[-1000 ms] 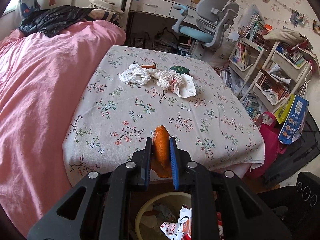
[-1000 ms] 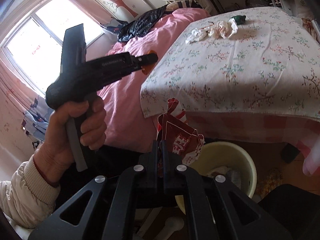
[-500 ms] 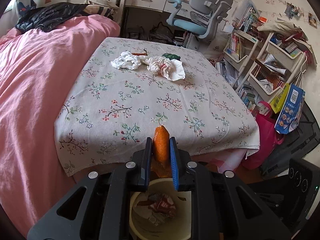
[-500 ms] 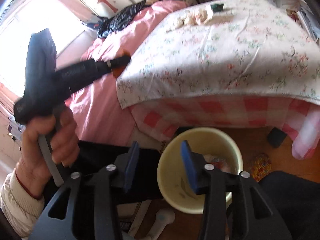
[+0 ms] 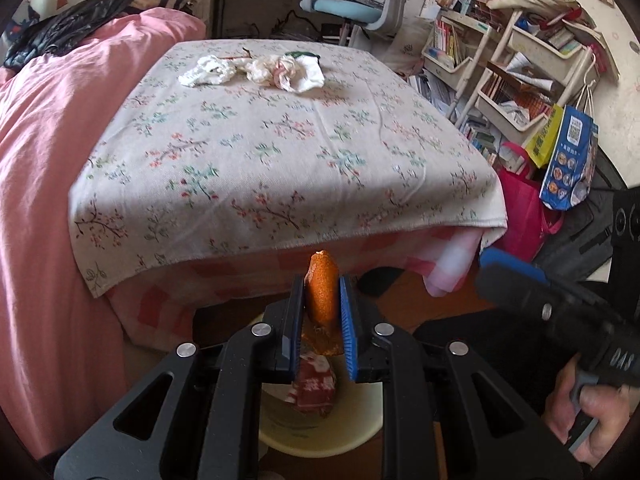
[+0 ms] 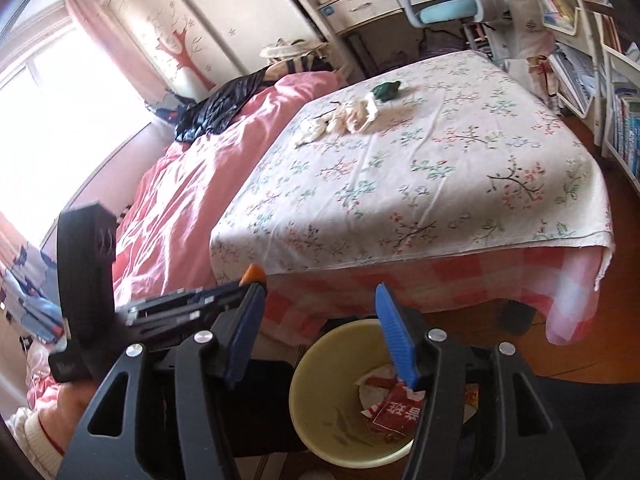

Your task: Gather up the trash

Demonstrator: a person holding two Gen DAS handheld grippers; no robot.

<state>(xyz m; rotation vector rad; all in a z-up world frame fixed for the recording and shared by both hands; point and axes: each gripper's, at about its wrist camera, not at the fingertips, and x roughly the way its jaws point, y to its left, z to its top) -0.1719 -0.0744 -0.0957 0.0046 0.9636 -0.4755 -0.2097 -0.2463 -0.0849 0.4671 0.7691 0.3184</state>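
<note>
While the left tool (image 5: pixel 322 304) stays clenched on an orange peel (image 5: pixel 321 294) above the yellow bin (image 6: pixel 320 404), the right tool (image 6: pixel 316 340) has just been opening, with nothing between its pads. A red wrapper (image 6: pixel 396 412) lies in the bin. Crumpled tissues (image 5: pixel 256 70) sit far back on the floral desk (image 5: pixel 280 152).

Daylight floods in from the window (image 6: pixel 52 128) on my right-wrist view, blown out to pure white glare there. It leaves the pink bedding (image 6: pixel 188 184) bright. The tablecloth (image 5: pixel 280 148) is evenly lit, with soft shadow under its near edge. Both fisheye views bend hard at the rims, with black vignette corners. I see slight motion blur throughout, and softness on the shelves (image 5: pixel 520 80).
</note>
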